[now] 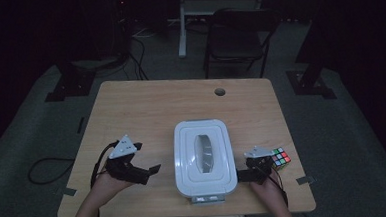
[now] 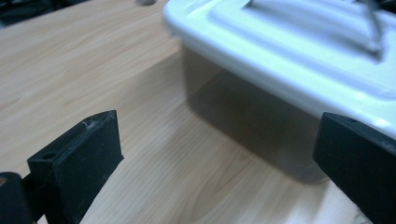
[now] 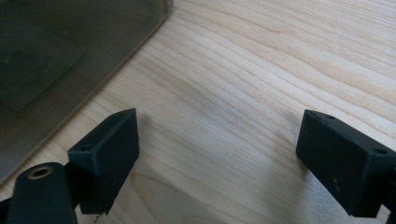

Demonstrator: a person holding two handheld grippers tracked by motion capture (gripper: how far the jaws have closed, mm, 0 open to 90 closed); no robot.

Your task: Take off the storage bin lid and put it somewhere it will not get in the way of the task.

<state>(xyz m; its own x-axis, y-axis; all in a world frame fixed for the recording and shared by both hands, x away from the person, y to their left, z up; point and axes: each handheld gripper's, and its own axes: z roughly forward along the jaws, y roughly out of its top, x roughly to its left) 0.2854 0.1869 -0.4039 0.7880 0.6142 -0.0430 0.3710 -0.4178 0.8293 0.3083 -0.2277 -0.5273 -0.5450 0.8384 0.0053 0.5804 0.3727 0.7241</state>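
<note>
The lidded box [image 1: 204,158] sits mid-table near the person's edge, lid on; the left gripper [image 1: 152,171] and right gripper [image 1: 242,176] flank it, jaws spread wide, holding nothing; a cube [image 1: 280,158] lies just beyond the right one. It looks like the approach to the lid; next, each must close in on the rim and lift evenly.

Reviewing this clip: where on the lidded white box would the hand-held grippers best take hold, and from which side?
Probably the overhanging lid rim of the white box, one long side each. The left hand-held gripper and right hand-held gripper already flank it, jaws open, low over the table. The left gripper view shows the rim jutting past the darker wall, giving a lip to pinch.
</note>
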